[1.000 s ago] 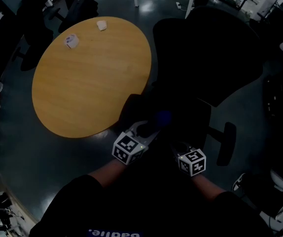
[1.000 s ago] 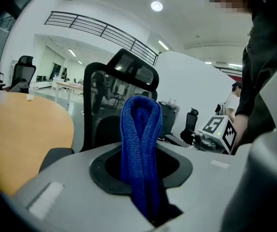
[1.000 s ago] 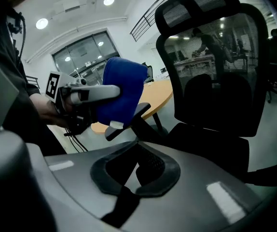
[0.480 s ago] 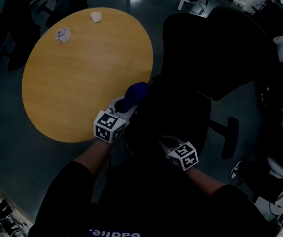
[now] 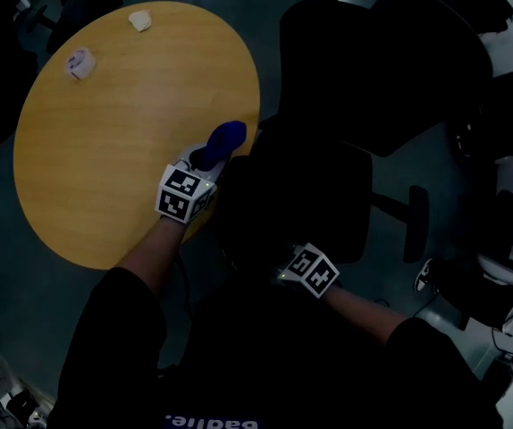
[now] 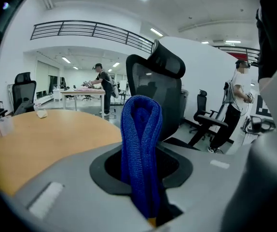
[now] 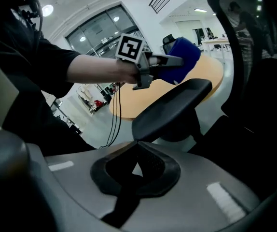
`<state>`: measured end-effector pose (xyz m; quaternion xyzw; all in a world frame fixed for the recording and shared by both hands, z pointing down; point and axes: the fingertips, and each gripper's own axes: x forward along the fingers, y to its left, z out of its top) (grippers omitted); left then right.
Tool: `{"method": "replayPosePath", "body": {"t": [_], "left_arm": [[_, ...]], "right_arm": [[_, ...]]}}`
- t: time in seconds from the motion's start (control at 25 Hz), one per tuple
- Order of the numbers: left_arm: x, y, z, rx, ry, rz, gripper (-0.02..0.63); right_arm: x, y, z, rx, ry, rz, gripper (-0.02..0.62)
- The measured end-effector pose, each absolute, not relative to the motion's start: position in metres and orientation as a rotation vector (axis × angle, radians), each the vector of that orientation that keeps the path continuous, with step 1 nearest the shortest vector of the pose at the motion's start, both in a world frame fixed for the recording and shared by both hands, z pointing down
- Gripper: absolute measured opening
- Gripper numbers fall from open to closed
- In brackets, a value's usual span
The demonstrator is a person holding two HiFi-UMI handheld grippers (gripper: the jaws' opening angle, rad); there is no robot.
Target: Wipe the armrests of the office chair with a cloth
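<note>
Dim grey flooring surrounds a round wooden bench (image 5: 105, 132) at ten o'clock in the head view, with the black office chair (image 5: 382, 70) at one o'clock. We hold the blue cloth (image 6: 141, 144) folded upright in the left hand-held gripper (image 5: 205, 159), whose jaws pinch narrowly on it. In the right gripper view the cloth hangs just above the far end of the near armrest (image 7: 174, 105), and a gap shows between them, so we judge that wiping contact is not yet made. The right hand-held gripper (image 7: 136, 146) has its jaws together on nothing, with its tip just below the armrest's near end.

We see several risks. The cloth is pinched only along its fold, so dragging it hard along the pad could pull it free. Pressing down may make the chair swivel or shift, because our right hand-held gripper steadies nothing. The bench edge lies close at nine o'clock of the armrest, so a wide stroke could knock it. The far armrest (image 5: 415, 226) at four o'clock looks untouched.
</note>
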<state>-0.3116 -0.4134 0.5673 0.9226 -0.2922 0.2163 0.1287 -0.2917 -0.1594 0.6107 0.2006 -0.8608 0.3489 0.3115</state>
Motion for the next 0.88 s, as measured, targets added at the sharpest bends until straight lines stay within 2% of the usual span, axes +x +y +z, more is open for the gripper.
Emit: {"method": "replayPosePath", "body": {"t": [0.36,0.88], "left_arm": [[-0.291,-0.412,0.601,2.710,-0.699,0.719,0.120],[-0.297,-0.384,0.597,2.707,-0.742,0.763,0.120]], "right_arm": [[-0.315,-0.147,0.619,0.438,-2.259,0.970,0.005],[-0.309,-0.157,0.633,0.424,-2.247,1.012,0.005]]}}
